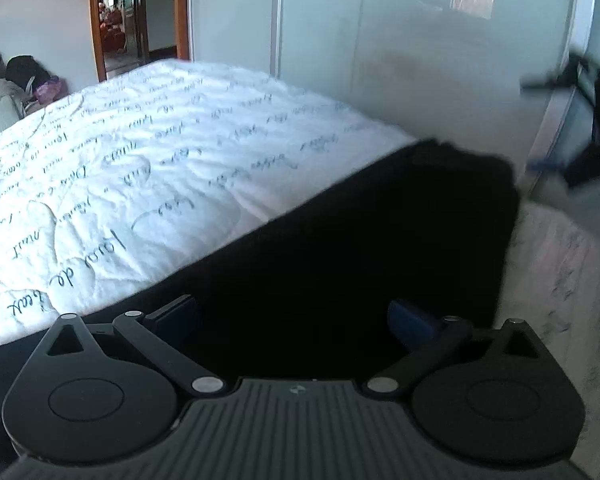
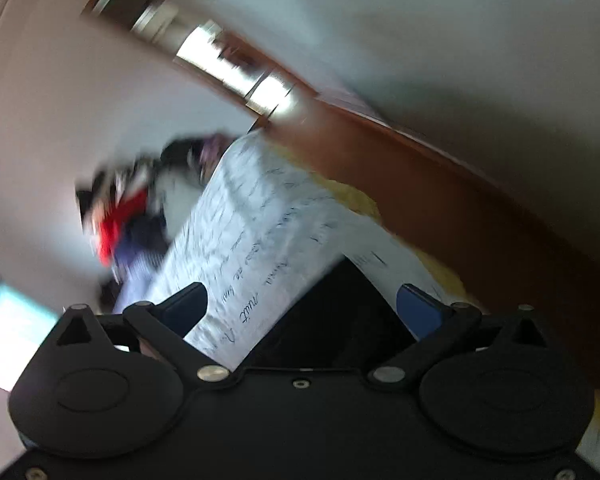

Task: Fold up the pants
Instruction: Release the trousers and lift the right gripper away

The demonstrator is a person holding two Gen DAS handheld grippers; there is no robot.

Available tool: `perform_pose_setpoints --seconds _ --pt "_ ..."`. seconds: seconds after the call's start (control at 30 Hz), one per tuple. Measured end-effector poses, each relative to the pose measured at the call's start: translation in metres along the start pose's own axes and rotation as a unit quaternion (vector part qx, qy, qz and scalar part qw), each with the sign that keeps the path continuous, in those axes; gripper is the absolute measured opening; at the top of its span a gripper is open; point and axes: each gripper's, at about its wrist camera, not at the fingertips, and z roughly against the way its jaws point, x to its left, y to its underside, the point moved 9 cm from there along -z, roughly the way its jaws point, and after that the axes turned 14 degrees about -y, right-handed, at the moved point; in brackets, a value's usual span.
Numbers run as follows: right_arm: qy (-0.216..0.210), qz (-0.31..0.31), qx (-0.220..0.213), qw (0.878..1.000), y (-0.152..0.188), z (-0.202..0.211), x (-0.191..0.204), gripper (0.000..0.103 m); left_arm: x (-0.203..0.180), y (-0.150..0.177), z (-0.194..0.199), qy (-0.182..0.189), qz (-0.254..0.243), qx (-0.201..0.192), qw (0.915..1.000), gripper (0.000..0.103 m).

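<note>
Black pants point(image 1: 380, 248) lie flat on a white quilt point(image 1: 160, 152) printed with script; their far end reaches the bed's right side. My left gripper point(image 1: 292, 316) hovers low over the near part of the pants, jaws wide open, the pads gripping nothing. The right wrist view is rolled and smeared. In it my right gripper point(image 2: 304, 308) is open, with a corner of the black pants point(image 2: 340, 320) and the quilt point(image 2: 252, 220) beyond its blue-padded fingers point(image 2: 420, 312), neither pad touching them. A dark blur point(image 1: 580, 120) at the left view's right edge is the right-hand tool.
A pale wardrobe wall point(image 1: 380, 40) runs behind the bed, with a wooden doorway point(image 1: 140, 20) at the back left. Bags and clothes point(image 1: 24, 80) are heaped past the bed's far left corner. Brown wood point(image 2: 440, 200) borders the bed in the right view.
</note>
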Motion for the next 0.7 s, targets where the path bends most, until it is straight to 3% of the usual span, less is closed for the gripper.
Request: perform_pose_setpoints --seconds 0.1,0.23,0.37,0.53,0.57,0.6,0.67,0.7 --pt "-0.007 -0.05 0.02 0.999 0.026 -0.002 -0.018 0.103 0.001 -0.001 0.012 0.002 0.001 -0.011 0.9999 0.102" --pt "-0.006 -0.06 0.02 0.998 0.043 -0.018 -0.03 0.103 -0.001 0.002 0.018 -0.003 -0.003 -0.007 1.0 0.102" --pt "-0.017 -0.057 -0.005 0.998 0.036 -0.019 -0.025 0.103 0.001 0.001 0.025 -0.001 0.007 -0.007 1.0 0.102" --pt "-0.022 0.003 -0.024 0.999 0.032 -0.029 -0.012 0.103 0.0 -0.009 0.032 0.002 0.019 -0.011 0.9998 0.102" --pt "-0.005 0.041 -0.023 0.999 0.035 -0.031 -0.009 0.097 -0.001 -0.012 0.033 0.003 0.021 -0.011 0.9997 0.102" --pt "0.02 0.076 -0.015 0.997 0.039 -0.035 -0.007 0.08 -0.002 -0.015 0.034 0.004 0.022 -0.012 0.9997 0.102" --pt "0.071 0.147 -0.006 0.987 0.048 -0.039 -0.003 0.059 -0.006 -0.022 0.035 0.008 0.021 -0.014 0.9997 0.102" --pt "0.077 0.161 -0.007 0.984 0.05 -0.038 -0.002 0.06 -0.008 -0.025 0.035 0.01 0.019 -0.016 0.9996 0.102"
